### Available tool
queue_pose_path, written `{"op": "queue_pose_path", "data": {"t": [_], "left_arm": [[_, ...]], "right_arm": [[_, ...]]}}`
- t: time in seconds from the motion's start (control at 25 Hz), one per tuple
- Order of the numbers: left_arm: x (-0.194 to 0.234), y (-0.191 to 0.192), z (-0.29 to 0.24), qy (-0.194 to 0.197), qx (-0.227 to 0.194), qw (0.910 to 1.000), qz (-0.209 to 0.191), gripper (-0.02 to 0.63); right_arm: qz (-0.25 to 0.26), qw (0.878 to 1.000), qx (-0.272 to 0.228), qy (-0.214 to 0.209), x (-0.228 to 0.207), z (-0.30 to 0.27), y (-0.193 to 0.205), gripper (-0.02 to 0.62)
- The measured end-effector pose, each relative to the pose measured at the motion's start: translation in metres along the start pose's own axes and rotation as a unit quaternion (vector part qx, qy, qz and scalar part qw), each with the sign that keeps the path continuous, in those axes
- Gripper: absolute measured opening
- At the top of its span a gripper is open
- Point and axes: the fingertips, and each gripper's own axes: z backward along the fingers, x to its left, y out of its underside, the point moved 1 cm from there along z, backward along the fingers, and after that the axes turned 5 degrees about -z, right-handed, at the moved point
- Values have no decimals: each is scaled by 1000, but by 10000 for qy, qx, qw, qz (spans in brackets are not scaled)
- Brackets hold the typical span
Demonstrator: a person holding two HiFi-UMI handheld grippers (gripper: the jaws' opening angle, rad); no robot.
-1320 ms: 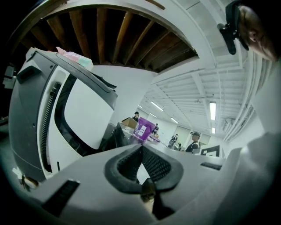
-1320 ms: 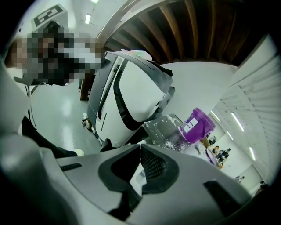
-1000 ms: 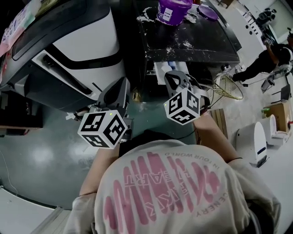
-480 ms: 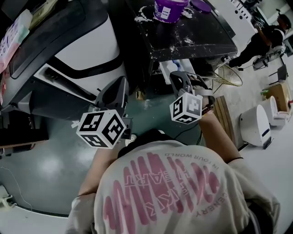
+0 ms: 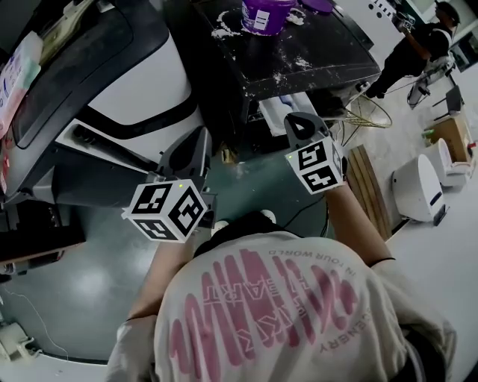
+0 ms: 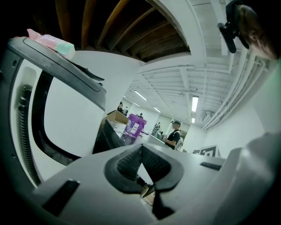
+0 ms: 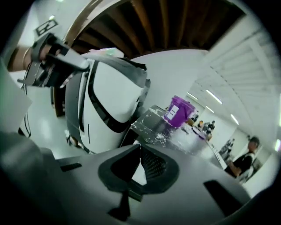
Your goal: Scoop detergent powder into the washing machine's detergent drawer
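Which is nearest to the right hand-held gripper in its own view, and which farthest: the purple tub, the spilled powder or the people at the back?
1. Spilled powder, on the table near the right hand-held gripper.
2. Purple tub, farther along the table.
3. People at the back, small, behind the tub.

fingers point(image 6: 127, 162): matt ribbed grey plastic | washing machine point(image 6: 70, 127), left of them: glossy white-black plastic | purple tub point(image 6: 134, 126), beyond them: smooth plastic | table point(image 7: 183, 135): dark, powder-dusted

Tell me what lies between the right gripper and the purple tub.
Head view: the dark tabletop, dusted with spilled white powder, lies between right gripper and purple tub.
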Motion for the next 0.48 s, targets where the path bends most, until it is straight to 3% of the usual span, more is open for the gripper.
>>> {"op": "queue_pose_path", "data": {"t": [0.16,0.28,0.36,0.48], "left_arm": [[-4,-1,-5,109,56,9999,-67,3],[-8,-3,-10,166,75,9998,-91,3],[-11,-4,-14,220,88,9996,-121,3],[-15,-3,-18,277,128,9995,-92,3]], "right_arm": [[-1110,9937,-159,11,-11,3,5,5],[-2054,9782,-275,-113,-16,5,9,5],[-2862,9571,-395,-244,-20,9,11,5],[-4007,9133,-593,-431,-27,13,11,5]]}}
